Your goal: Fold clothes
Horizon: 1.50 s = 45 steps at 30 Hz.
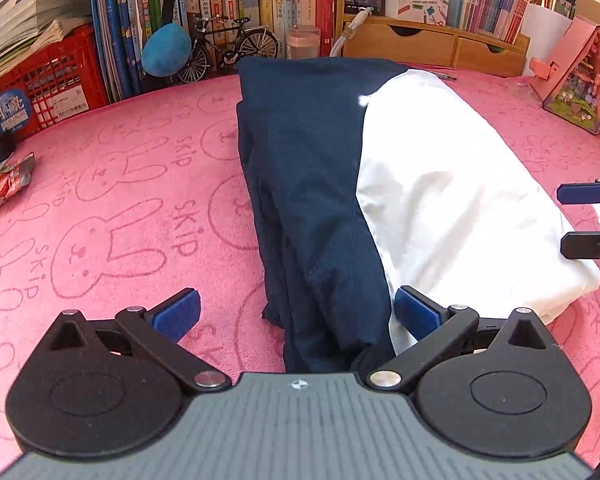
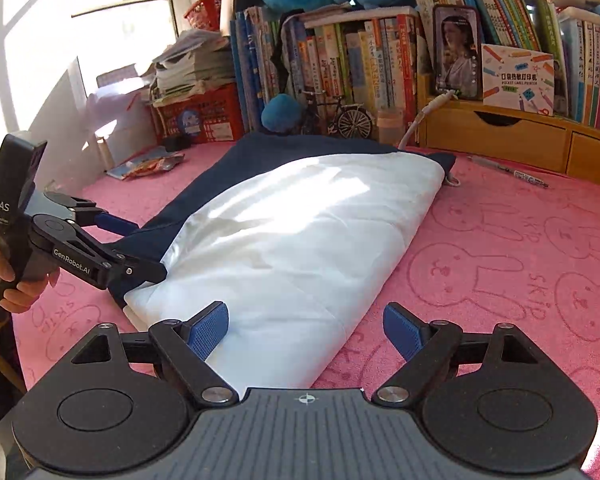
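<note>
A navy and white garment (image 1: 420,184) lies folded into a long strip on the pink bunny-print mat (image 1: 112,200). Its navy half (image 1: 300,168) is on the left and its white half (image 2: 292,232) on the right. My left gripper (image 1: 296,312) is open at the near end, with the navy cloth lying loose between its blue pads. My right gripper (image 2: 306,328) is open over the near white corner, holding nothing. The right gripper (image 1: 580,219) also shows at the left wrist view's right edge. In the right wrist view a hand holds the left gripper (image 2: 140,246) at the garment's left edge.
Books line the back, with a red crate (image 1: 48,84), a blue plush (image 1: 166,50), a model bicycle (image 1: 236,46) and a wooden drawer unit (image 2: 500,136) in front. A snack packet (image 1: 4,188) lies at the left, a pen (image 2: 512,174) and a pink house box (image 1: 576,76) at the right.
</note>
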Motion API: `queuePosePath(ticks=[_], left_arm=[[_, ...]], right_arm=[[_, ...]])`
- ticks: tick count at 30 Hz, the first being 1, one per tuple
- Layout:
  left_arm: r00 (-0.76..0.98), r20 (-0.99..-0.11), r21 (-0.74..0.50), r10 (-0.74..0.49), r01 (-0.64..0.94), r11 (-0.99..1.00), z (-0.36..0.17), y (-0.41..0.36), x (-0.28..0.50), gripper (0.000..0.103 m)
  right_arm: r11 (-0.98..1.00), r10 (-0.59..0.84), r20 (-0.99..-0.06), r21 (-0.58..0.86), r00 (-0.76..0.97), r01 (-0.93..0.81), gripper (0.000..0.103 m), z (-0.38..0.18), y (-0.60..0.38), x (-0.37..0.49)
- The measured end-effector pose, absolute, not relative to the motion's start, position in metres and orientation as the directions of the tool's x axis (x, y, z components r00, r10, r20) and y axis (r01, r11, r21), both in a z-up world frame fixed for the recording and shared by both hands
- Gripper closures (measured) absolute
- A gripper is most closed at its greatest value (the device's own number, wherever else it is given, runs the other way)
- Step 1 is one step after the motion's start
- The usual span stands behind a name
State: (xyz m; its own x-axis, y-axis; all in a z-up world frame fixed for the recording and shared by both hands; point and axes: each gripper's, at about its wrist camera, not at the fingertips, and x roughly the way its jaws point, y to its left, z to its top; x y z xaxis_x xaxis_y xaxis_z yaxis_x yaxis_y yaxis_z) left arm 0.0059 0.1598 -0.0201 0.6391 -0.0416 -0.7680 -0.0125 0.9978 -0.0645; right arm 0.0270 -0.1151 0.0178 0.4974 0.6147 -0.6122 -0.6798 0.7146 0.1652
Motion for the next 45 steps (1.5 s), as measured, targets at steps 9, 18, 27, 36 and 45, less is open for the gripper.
queuePosePath(ticks=[9, 18, 27, 36, 45], left_arm=[[0.643, -0.766, -0.024, 0.007, -0.04, 0.999, -0.018, 0.17, -0.034, 0.0], [0.66, -0.751, 0.029, 0.032, -0.015, 0.999, -0.016, 0.135, -0.054, 0.0], [0.681, -0.732, 0.007, 0.015, -0.015, 1.0, -0.021, 0.11, -0.064, 0.0], [0.711, -0.703, 0.007, 0.015, -0.015, 1.0, -0.024, 0.111, -0.063, 0.0], [0.737, -0.674, 0.009, 0.057, -0.069, 0.998, -0.027, 0.106, -0.064, 0.0]], right_arm=[[0.771, 0.547, -0.651, 0.148, 0.525, -0.62, 0.017, 0.009, -0.167, 0.003], [0.664, 0.546, -0.645, -0.057, 0.535, -0.746, 0.005, 0.0, -0.135, -0.057], [0.652, 0.561, -0.624, -0.071, 0.543, -0.755, 0.0, -0.003, -0.106, -0.074], [0.735, 0.539, -0.617, 0.011, 0.574, -0.678, 0.0, -0.011, -0.1, -0.061], [0.74, 0.538, -0.61, 0.01, 0.582, -0.673, 0.0, -0.012, -0.1, -0.063]])
